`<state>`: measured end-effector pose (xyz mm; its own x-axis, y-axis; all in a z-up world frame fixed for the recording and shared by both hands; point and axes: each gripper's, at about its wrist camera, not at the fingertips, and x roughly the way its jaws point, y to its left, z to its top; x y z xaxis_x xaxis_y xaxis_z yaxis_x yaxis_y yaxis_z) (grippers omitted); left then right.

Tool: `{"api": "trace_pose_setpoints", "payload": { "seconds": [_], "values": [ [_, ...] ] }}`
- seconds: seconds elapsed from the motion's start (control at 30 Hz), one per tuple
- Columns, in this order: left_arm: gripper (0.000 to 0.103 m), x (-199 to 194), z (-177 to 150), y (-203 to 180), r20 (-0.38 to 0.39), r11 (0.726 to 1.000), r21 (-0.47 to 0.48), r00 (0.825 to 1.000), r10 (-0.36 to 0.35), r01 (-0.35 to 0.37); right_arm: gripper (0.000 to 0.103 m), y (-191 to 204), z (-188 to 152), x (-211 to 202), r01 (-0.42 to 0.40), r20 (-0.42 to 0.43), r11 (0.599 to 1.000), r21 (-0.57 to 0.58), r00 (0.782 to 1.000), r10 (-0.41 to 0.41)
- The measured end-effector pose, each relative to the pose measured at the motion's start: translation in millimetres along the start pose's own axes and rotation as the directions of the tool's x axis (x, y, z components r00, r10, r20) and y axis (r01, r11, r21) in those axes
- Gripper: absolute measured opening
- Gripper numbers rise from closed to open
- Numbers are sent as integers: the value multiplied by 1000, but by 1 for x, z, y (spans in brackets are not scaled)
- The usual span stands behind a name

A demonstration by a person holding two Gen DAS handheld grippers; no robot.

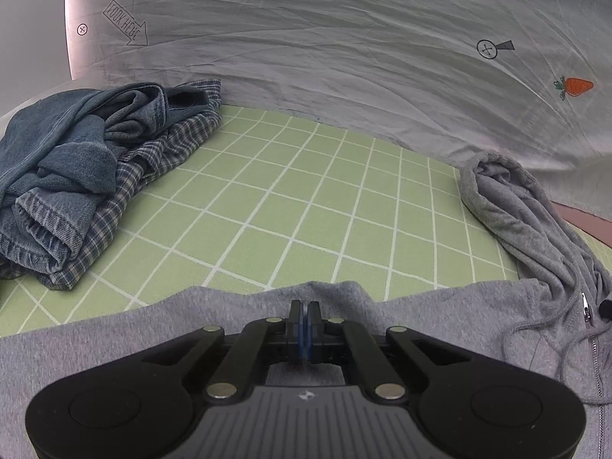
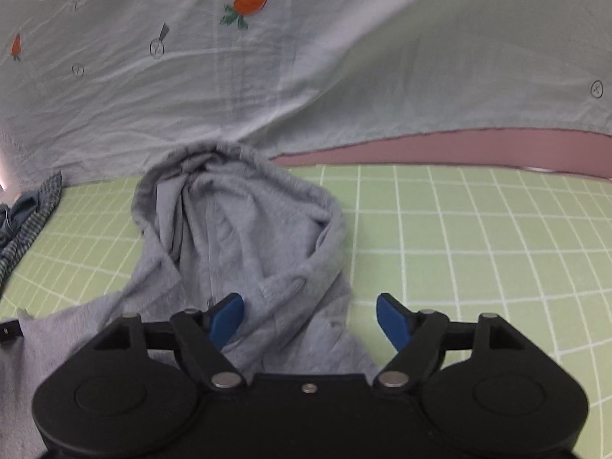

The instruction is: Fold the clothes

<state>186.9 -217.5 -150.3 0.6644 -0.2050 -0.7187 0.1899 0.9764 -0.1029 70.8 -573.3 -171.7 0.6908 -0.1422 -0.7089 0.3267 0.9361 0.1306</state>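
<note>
A grey zip hoodie (image 1: 237, 317) lies across the near part of the green grid mat (image 1: 290, 206), its hood (image 1: 508, 199) reaching to the far right. My left gripper (image 1: 305, 311) is shut, its fingers pressed together over the hoodie's upper edge; whether cloth is pinched I cannot tell. In the right wrist view the hood (image 2: 244, 229) lies bunched straight ahead. My right gripper (image 2: 311, 319) is open, low over the base of the hood, with its left pad (image 2: 227, 319) over grey cloth and its right pad (image 2: 392, 323) over the mat.
A crumpled pile of blue denim (image 1: 65, 160) on a plaid shirt (image 1: 153, 160) lies at the mat's far left. A pale sheet (image 1: 344, 69) with carrot prints hangs behind the mat. A pink edge (image 2: 459, 149) shows under the sheet.
</note>
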Motion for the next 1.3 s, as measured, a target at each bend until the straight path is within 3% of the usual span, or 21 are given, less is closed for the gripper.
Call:
{"api": "trace_pose_setpoints", "payload": {
  "seconds": [0.03,0.07,0.1,0.17,0.3,0.4,0.47,0.53,0.57,0.63,0.7,0.77,0.83,0.93,1.0,1.17,1.2,1.3],
  "values": [
    [1,0,0,1,1,1000,0,1000,-4,4,77,2,-4,1,9,-11,1000,0,1000,-9],
    [1,-1,-1,1,2,1000,2,1000,-8,8,69,4,-8,2,16,-21,1000,-1,1000,-16],
    [1,-1,-1,2,1,1000,9,1000,-11,11,48,5,-12,-1,-7,-19,1000,-1,1000,7],
    [1,0,1,2,0,1000,12,1000,-11,11,17,6,-15,-5,-54,-20,999,-1,998,54],
    [1,8,15,2,18,1000,19,1000,-12,11,13,10,-3,-5,-14,-5,999,-31,1000,14],
    [0,19,32,1,53,1000,-3,999,-2,2,13,-5,16,8,14,20,999,41,1000,-15],
    [0,23,44,1,62,999,-26,998,23,-22,14,-12,27,15,39,41,997,68,998,-42],
    [7,11,50,5,49,999,-47,999,-16,18,25,-16,37,16,57,11,995,80,998,-58],
    [13,2,52,8,47,997,-59,998,-47,49,38,-17,40,14,66,-6,994,83,998,-66],
    [38,-24,45,12,44,995,-51,995,-87,89,56,-14,28,-18,100,37,994,50,994,-102],
    [41,-55,30,13,36,993,-22,993,-114,115,75,-10,15,-50,136,79,991,18,987,-137],
    [46,-84,2,13,-21,986,24,986,-165,166,76,-8,-14,-87,157,79,987,33,984,-159],
    [53,-110,-31,10,-71,983,77,984,-163,169,78,-10,-52,-121,162,44,986,50,985,-164],
    [54,-142,-79,7,-151,976,120,975,-161,180,79,-12,-109,-165,173,-29,982,76,985,-172],
    [54,-156,-104,10,-196,979,100,968,-157,179,79,-7,-143,-187,169,-78,981,98,984,-161],
    [52,-189,-143,34,-225,988,-51,962,-152,144,79,-2,-199,-228,179,-142,975,129,977,-160],
    [49,-194,-147,38,-223,988,-68,963,-150,138,79,-1,-207,-234,181,-147,975,128,976,-162],
    [24,-206,-155,40,-236,991,-40,962,-137,131,79,-4,-222,-244,178,-168,973,143,974,-154]
  ]
}}
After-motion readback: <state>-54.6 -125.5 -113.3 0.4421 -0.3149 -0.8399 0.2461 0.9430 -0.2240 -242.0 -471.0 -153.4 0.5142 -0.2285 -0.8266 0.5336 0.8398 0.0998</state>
